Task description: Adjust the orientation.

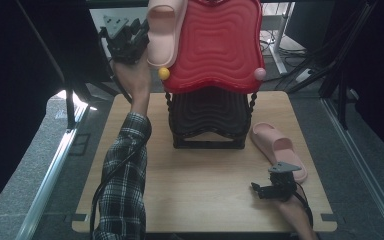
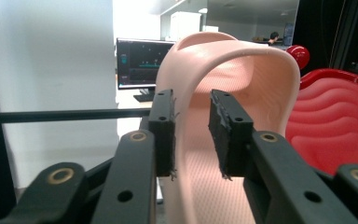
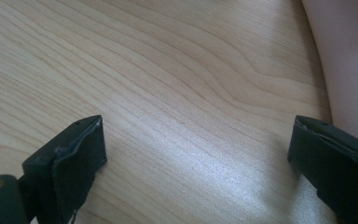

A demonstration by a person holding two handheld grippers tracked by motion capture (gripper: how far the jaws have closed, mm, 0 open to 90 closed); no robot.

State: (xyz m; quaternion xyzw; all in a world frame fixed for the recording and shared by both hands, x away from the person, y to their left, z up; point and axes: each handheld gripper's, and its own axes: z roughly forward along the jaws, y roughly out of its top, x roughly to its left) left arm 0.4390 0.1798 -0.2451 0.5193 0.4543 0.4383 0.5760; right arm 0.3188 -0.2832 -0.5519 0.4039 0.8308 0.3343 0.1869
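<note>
A pink slipper (image 1: 165, 30) stands tilted against the left edge of the red top tray (image 1: 220, 45) of a small tiered rack. My left gripper (image 1: 142, 37) is raised beside it. In the left gripper view the slipper's (image 2: 242, 79) side rim runs up between the jaws of this gripper (image 2: 191, 135), close to the left pad, with a gap to the right pad. A second pink slipper (image 1: 277, 147) lies on the table at the right. My right gripper (image 1: 256, 189) rests low in front of it, open and empty (image 3: 196, 158), with that slipper (image 3: 345, 60) just off its right jaw.
The rack has a black lower tray (image 1: 207, 112) under the red one (image 2: 335, 121) and stands at the back middle of the wooden table (image 1: 190, 185). A yellow knob (image 1: 164, 73) and a pink knob (image 1: 260, 74) mark its front corners. Dark floor and frames surround the table.
</note>
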